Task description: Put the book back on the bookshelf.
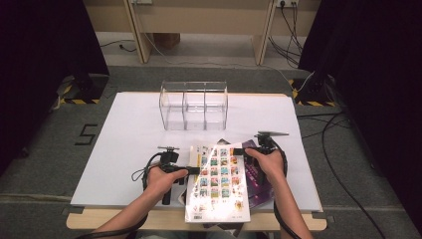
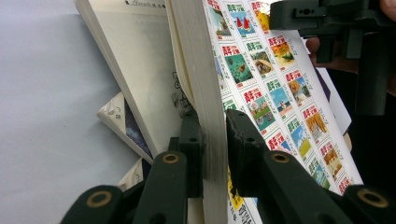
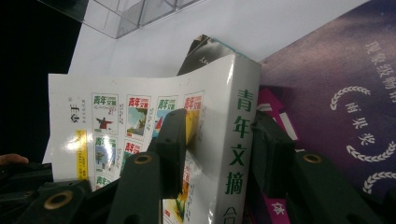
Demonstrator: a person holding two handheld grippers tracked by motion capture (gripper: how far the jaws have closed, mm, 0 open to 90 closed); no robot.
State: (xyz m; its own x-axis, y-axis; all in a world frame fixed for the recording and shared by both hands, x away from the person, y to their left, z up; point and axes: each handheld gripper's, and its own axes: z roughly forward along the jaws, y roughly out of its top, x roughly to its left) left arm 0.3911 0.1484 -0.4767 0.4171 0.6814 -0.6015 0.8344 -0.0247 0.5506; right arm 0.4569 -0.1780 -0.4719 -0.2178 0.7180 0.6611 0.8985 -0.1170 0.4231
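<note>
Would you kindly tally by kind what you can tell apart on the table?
Thick white picture-covered book: 1
Purple glossy book: 1
Clear plastic three-bay box: 1
Black claws: 2, left claw and right claw
Total: 5; books beneath uncounted.

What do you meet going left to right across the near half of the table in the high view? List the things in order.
left gripper → white book with picture-tile cover → purple book → right gripper, its hand over the purple book's far end.
</note>
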